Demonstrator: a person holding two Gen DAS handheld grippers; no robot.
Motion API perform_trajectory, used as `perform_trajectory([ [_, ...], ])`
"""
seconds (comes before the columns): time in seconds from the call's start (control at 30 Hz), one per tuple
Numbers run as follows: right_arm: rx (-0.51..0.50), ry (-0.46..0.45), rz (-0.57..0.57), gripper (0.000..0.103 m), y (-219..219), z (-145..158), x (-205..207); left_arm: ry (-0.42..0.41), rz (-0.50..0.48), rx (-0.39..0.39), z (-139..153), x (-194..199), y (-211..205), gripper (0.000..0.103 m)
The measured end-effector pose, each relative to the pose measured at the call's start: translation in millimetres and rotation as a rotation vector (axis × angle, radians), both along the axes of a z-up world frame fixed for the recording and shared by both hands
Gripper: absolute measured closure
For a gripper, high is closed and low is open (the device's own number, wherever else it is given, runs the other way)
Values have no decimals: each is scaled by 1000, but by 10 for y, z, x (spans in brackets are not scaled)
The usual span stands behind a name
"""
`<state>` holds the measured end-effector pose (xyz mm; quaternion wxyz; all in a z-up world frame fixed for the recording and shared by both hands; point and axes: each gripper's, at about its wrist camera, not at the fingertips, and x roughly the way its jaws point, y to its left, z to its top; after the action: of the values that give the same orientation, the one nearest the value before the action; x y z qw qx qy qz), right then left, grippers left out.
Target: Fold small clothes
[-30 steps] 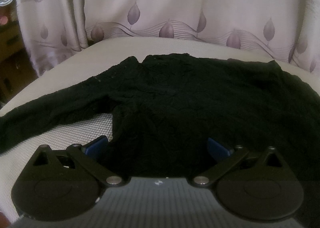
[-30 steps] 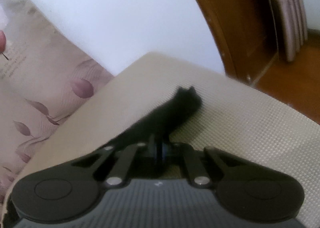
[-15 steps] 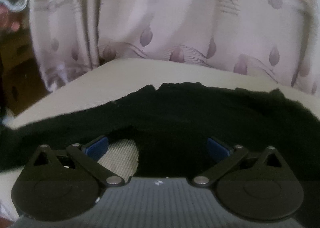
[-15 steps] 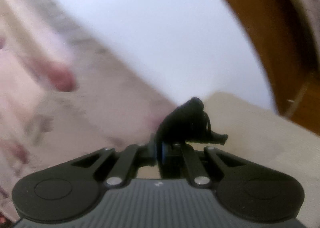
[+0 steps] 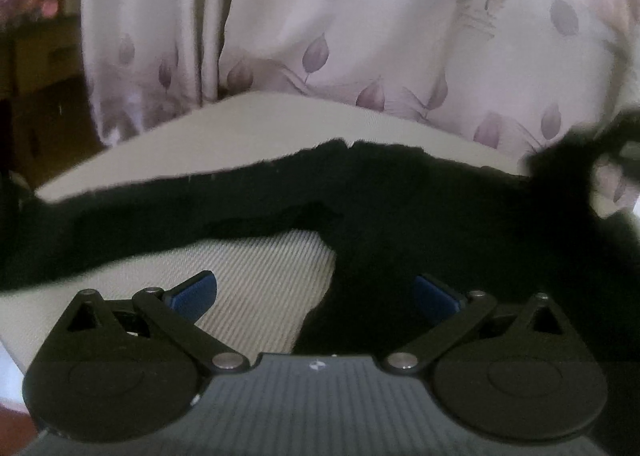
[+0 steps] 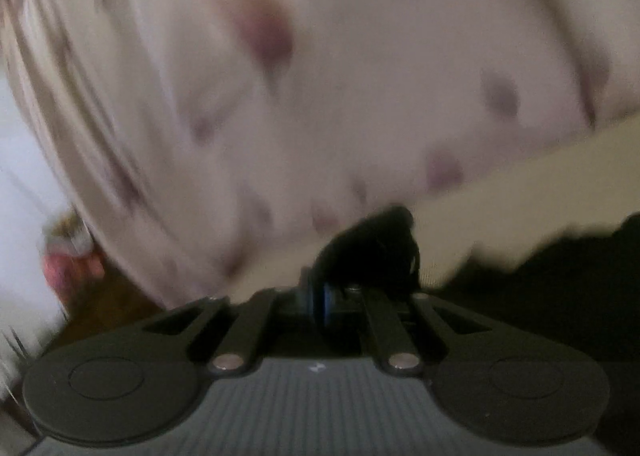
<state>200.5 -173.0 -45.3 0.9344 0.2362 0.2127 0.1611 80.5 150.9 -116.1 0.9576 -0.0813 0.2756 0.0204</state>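
Observation:
A black knit garment (image 5: 400, 216) lies spread on a beige textured surface (image 5: 260, 276), one sleeve stretching to the left. My left gripper (image 5: 316, 292) is open just above the garment's lower edge, its blue pads (image 5: 192, 292) wide apart and empty. My right gripper (image 6: 320, 292) is shut on the garment's other sleeve end (image 6: 376, 244) and holds it lifted. That raised sleeve shows in the left wrist view (image 5: 572, 160) at the right. The right wrist view is blurred by motion.
A pale curtain with purple leaf prints (image 5: 360, 36) hangs behind the surface and also fills the right wrist view (image 6: 320, 76). Dark wooden furniture (image 5: 40, 116) stands at the far left. The beige surface's far edge (image 5: 280, 116) curves below the curtain.
My right gripper has lifted the sleeve end off the surface and swung it left toward the garment's body. My left gripper has drawn back toward the garment's lower edge, still open.

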Motion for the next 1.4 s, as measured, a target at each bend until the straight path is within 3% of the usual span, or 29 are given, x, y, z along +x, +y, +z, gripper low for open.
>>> perform_trajectory([
  [0.17, -107, 80, 31, 98, 393, -445, 23, -3, 9, -44, -51, -35, 155, 0],
  [0.4, -371, 55, 104, 92, 947, -437, 73, -1, 15, -71, -102, -58, 237, 0],
  [0.43, -428, 64, 132, 80, 1054, -459, 106, -3, 15, -65, -101, -64, 233, 0],
  [0.47, -509, 67, 172, 56, 1174, -499, 82, -5, 17, -60, -101, -68, 228, 0],
  [0.53, -714, 41, 216, 23, 1407, -598, -25, -8, 20, -56, -94, -84, 233, 0],
  [0.63, -863, -73, 223, 21, 1534, -635, -272, -11, 30, -53, -82, -100, 259, 0],
  [0.73, -843, -134, 238, 21, 1421, -559, -497, -9, 44, -45, -67, -123, 295, 0],
  [0.93, -721, -91, 228, 21, 1024, -506, -835, -1, 80, -48, -78, -260, 464, 0],
  [1.17, -681, -77, 173, 21, 732, -519, -1129, -12, 135, -17, -83, -429, 718, 0],
  [1.4, -677, -63, 141, 21, 644, -578, -1236, -8, 176, -77, -77, -454, 1048, 0],
])
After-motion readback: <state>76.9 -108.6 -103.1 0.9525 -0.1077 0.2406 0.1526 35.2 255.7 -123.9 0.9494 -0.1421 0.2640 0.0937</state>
